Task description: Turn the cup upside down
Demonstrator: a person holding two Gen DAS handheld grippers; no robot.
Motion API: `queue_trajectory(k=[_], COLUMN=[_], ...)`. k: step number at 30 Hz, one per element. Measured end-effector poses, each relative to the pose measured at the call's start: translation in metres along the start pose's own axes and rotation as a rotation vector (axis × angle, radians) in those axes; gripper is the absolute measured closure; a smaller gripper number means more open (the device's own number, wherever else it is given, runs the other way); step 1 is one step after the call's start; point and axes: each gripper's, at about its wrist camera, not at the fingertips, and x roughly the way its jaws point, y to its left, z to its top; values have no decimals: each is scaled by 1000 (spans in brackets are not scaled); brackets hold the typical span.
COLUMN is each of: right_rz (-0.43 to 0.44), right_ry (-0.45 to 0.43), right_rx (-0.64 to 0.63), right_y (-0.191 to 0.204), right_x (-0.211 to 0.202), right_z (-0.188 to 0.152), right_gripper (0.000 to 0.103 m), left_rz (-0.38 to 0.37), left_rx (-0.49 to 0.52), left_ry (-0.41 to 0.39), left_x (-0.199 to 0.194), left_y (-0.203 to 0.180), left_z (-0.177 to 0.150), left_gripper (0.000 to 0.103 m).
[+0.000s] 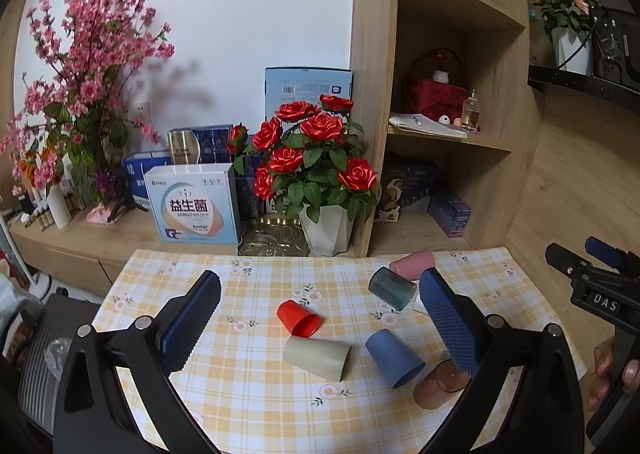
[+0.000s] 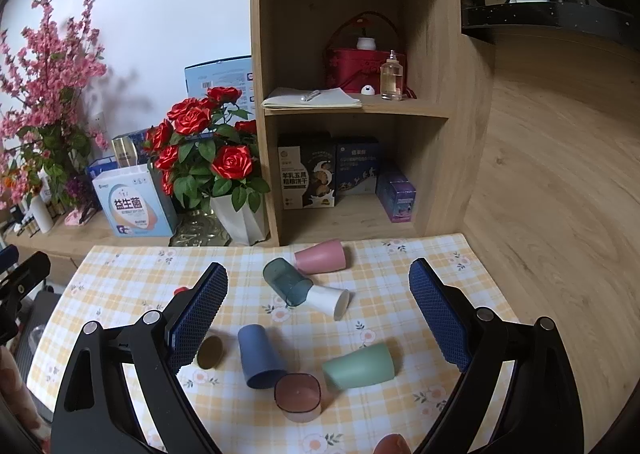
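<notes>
Several cups lie on their sides on the checked tablecloth. In the left wrist view: a red cup, a beige cup, a blue cup, a clear brown cup, a dark teal clear cup and a pink cup. The right wrist view also shows a white cup and a green cup, with the blue cup and brown cup near the middle. My left gripper is open and empty above the red cup. My right gripper is open and empty above the cups.
A white pot of red roses and boxes stand on the wooden cabinet behind the table. A wooden shelf unit with boxes and a bottle rises at the back right. The right gripper's body shows at the right edge.
</notes>
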Motion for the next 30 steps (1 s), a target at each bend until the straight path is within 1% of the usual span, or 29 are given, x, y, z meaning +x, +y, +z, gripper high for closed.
queue_trajectory(k=[11,19,26,30], right_rz=[10,-13,-2,4], right_ry=[3,13,20,22], right_rx=[-4,-2,-10,-9], right_y=[-2,-2,1,0], right_x=[4,8,10,11], right_z=[3,5,5,5], right_gripper=[14,14,14,14], left_rz=[-1,-6,11,32], left_rx=[10,10,8,26], left_ry=[3,-12,-17,-44], left_x=[2,-2,-7,-9], left_y=[-2,-6,-6,-8], left_z=[5,11,12,12], left_gripper=[6,6,6,6])
